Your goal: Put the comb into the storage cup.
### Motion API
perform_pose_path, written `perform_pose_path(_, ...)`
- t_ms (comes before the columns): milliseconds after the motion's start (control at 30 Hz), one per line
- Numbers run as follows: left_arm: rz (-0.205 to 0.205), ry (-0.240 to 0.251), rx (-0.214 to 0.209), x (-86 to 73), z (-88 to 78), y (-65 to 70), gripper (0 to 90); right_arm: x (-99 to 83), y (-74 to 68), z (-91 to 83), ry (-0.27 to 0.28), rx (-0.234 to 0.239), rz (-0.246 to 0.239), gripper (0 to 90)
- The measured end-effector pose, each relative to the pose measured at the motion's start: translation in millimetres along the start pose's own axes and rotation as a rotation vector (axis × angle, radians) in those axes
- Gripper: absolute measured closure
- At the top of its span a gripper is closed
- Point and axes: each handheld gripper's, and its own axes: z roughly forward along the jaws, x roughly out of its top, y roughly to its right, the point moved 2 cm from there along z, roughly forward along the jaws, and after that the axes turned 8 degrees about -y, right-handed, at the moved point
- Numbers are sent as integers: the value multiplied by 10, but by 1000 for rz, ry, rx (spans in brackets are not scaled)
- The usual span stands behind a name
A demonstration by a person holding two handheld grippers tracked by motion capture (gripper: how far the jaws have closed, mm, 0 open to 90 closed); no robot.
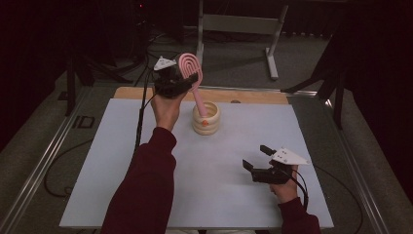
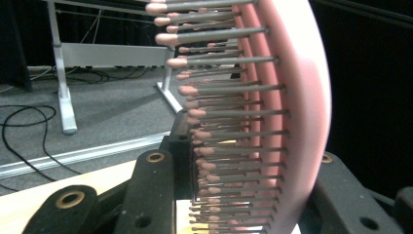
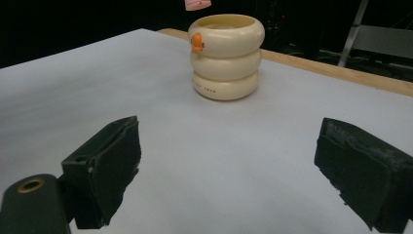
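the left gripper [image 1: 187,80] clamped the pink hairbrush [image 1: 187,66] by its head, handle hanging down into the cream ringed cup [image 1: 206,118] just below it, seemingly to seat it upright. the right gripper [image 1: 258,158] rested wide and empty, well apart.

I'm in a dark lab or studio — black curtains [image 1: 375,73], grey carpet [image 1: 238,58], loose cables [image 2: 29,126] beyond my claw.

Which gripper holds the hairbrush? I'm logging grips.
The left gripper, raised above the cream holder, clamps the pink hairbrush; the right gripper stands open and empty.
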Motion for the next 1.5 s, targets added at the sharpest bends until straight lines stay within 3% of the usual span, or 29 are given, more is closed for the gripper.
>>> perform_pose_path(467, 0, 19, 18, 59, 59, -11, 643, -1, 4, -6, 3, 4, 3, 96)
perform_pose_path(1500, 4, 26, 58, 5, 240, 2, 643, 8, -3, -14, 12, 8, 6, 96)
